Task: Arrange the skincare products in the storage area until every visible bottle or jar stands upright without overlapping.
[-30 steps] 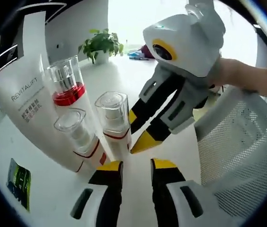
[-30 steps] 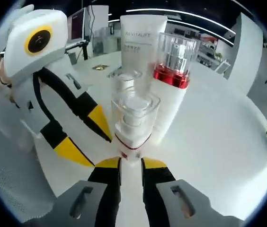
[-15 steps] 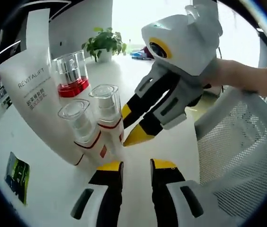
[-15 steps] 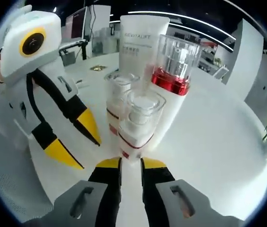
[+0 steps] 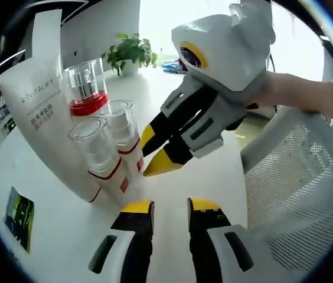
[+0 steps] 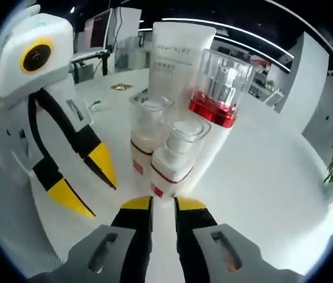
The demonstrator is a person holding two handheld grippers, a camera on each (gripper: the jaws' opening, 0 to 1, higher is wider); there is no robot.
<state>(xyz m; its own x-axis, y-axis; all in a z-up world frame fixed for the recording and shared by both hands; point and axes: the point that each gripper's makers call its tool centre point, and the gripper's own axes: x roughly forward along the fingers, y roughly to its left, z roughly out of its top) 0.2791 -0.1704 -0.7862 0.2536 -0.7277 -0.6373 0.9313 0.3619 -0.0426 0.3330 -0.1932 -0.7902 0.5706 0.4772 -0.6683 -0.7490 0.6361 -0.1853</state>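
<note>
Several skincare products stand upright in a tight group on the white table (image 5: 66, 236). A white REVITALIFT tube (image 5: 33, 118) (image 6: 175, 65) is at the back, beside a tall bottle with a red band (image 5: 87, 94) (image 6: 219, 94). Two small clear-capped pump bottles stand in front of them. One small bottle (image 5: 98, 156) (image 6: 146, 132) stands free. My right gripper (image 5: 153, 150) (image 6: 163, 203) is shut on the base of the other small pump bottle (image 5: 122, 132) (image 6: 178, 150). My left gripper (image 5: 170, 206) (image 6: 90, 183) is open a little short of the group, holding nothing.
A white mesh chair back (image 5: 296, 177) rises at the table's edge on the right. A green packet (image 5: 18, 215) lies flat on the table to the left. A potted plant (image 5: 128, 53) stands far behind. A person's arm (image 5: 308, 94) holds the right gripper.
My right gripper has carried its small pump bottle in towards the group, so it now stands close beside the other small bottle. My left gripper has stayed open and hardly moved.
</note>
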